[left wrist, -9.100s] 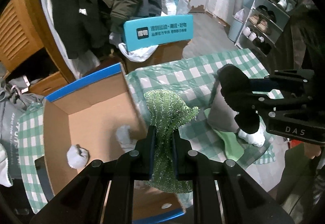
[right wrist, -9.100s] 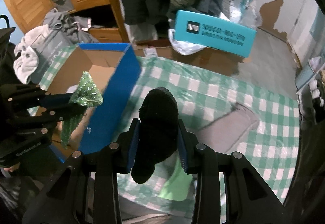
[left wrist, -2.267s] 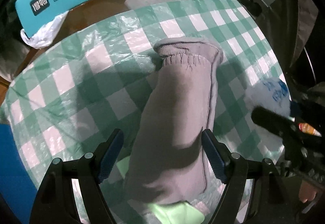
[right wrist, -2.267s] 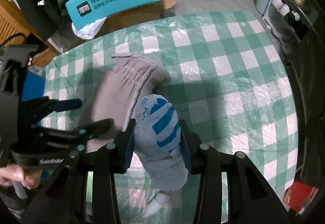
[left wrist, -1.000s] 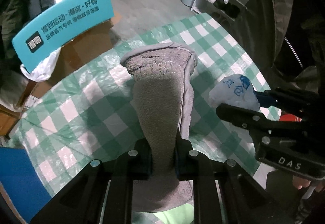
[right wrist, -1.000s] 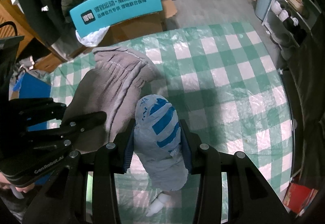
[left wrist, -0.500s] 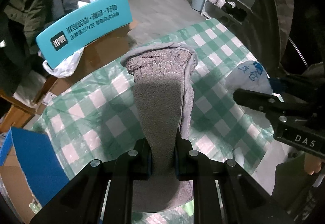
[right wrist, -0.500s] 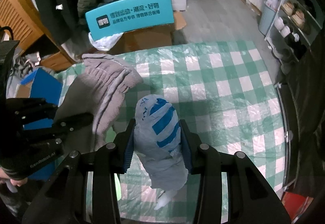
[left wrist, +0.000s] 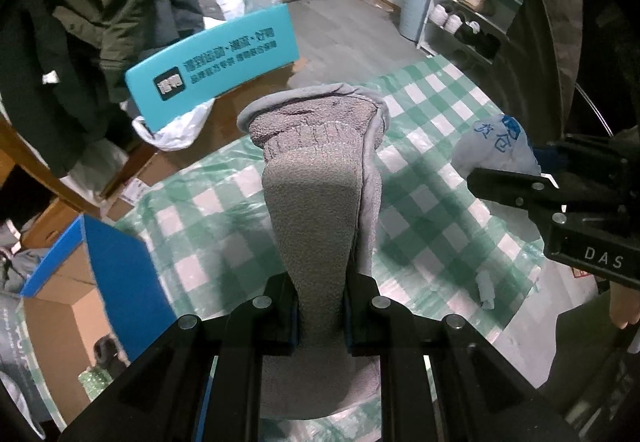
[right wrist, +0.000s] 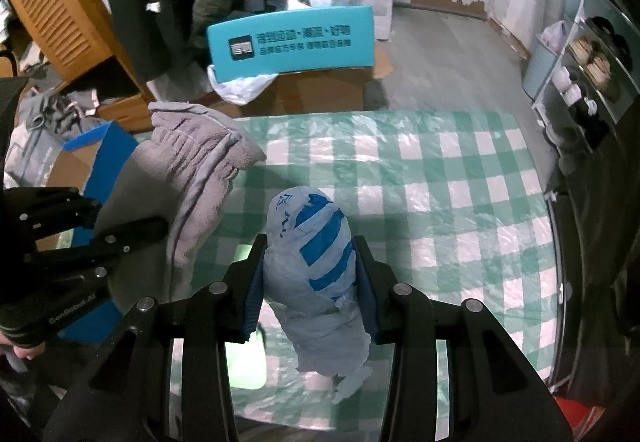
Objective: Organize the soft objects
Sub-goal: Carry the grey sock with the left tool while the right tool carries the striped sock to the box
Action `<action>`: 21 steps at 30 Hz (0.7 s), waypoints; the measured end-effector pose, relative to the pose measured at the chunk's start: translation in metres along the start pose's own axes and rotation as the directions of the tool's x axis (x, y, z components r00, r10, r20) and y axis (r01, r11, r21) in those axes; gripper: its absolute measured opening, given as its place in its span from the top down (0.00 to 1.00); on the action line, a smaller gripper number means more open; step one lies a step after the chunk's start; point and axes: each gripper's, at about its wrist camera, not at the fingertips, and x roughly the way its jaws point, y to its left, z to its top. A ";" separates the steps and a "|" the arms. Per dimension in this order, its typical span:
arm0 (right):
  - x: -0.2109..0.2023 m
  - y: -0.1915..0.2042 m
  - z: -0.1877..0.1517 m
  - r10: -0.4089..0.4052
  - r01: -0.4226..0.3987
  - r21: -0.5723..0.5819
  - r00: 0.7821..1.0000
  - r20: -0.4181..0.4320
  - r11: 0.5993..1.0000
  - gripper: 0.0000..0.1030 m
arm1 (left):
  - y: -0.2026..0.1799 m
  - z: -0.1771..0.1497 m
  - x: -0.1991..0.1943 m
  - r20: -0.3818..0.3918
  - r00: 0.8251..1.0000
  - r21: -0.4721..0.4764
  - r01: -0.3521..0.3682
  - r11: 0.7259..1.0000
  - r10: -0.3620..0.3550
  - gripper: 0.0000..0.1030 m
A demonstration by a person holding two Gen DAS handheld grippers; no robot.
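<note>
My left gripper [left wrist: 320, 316] is shut on a grey fleece glove [left wrist: 320, 177] and holds it up above the green checked tablecloth [left wrist: 432, 209]. The glove also shows at the left of the right wrist view [right wrist: 200, 169]. My right gripper [right wrist: 310, 296] is shut on a crumpled white-and-blue plastic bag [right wrist: 316, 262], held above the cloth; the bag also shows in the left wrist view [left wrist: 496, 147]. The cardboard box with blue rim [left wrist: 116, 266] stands at the lower left, with dark and green soft items [left wrist: 100, 362] inside.
A teal sign [right wrist: 292, 41] on a brown carton stands beyond the table's far edge. A light green item [right wrist: 244, 362] lies on the cloth below my right gripper. Hanging coats [left wrist: 92, 9] and a wooden cabinet [right wrist: 56, 13] are at the left, a shoe rack [left wrist: 476, 9] at the right.
My left gripper closed on the grey glove and lifted it off the cloth, swinging left so the box comes into view. My right gripper keeps the bag and has risen too.
</note>
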 end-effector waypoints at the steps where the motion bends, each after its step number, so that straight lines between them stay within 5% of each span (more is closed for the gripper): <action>1: -0.001 0.003 0.000 0.002 -0.002 -0.006 1.000 0.002 1.000 0.62 | 0.002 -0.002 -0.003 0.004 1.000 -0.005 0.000 1.000 0.000 0.85; 21: -0.021 0.064 0.003 0.052 -0.048 -0.115 0.998 0.035 0.992 0.62 | 0.046 -0.044 -0.058 0.070 0.995 -0.095 -0.058 0.994 0.065 0.85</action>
